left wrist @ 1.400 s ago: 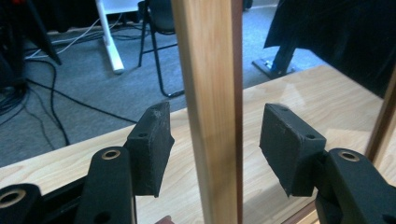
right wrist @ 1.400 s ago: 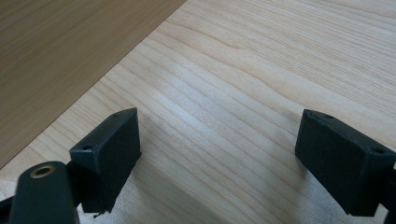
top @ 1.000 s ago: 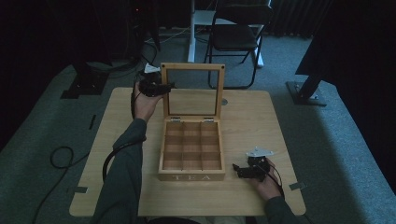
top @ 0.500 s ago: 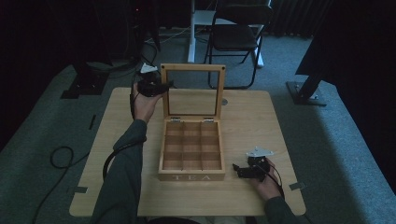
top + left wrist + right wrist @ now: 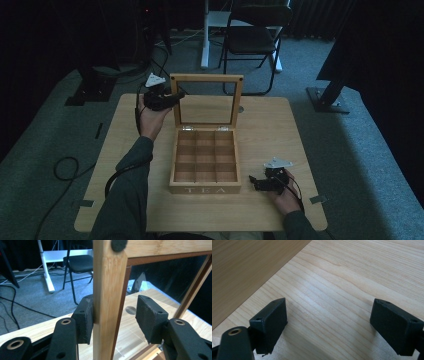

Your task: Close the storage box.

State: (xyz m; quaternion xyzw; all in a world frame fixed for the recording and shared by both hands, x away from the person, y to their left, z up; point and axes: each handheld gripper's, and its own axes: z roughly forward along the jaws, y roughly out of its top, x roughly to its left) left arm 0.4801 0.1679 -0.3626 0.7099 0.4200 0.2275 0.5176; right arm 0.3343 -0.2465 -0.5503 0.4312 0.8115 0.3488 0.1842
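Left jaws close in on the lid frame

The left gripper (image 5: 113, 320) narrows its jaws around the lid (image 5: 108, 290) post; one pad touches, the 3 o'clock pad stands clear.

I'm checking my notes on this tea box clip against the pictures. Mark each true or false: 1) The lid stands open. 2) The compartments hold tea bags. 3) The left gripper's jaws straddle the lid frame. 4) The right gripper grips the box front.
1) True: the lid of the tea box stands upright.
2) False: the compartments look empty.
3) True: the left gripper has the frame's side rail between its jaws, one pad touching, the other apart.
4) False: the right gripper rests open over the table, beside the box.
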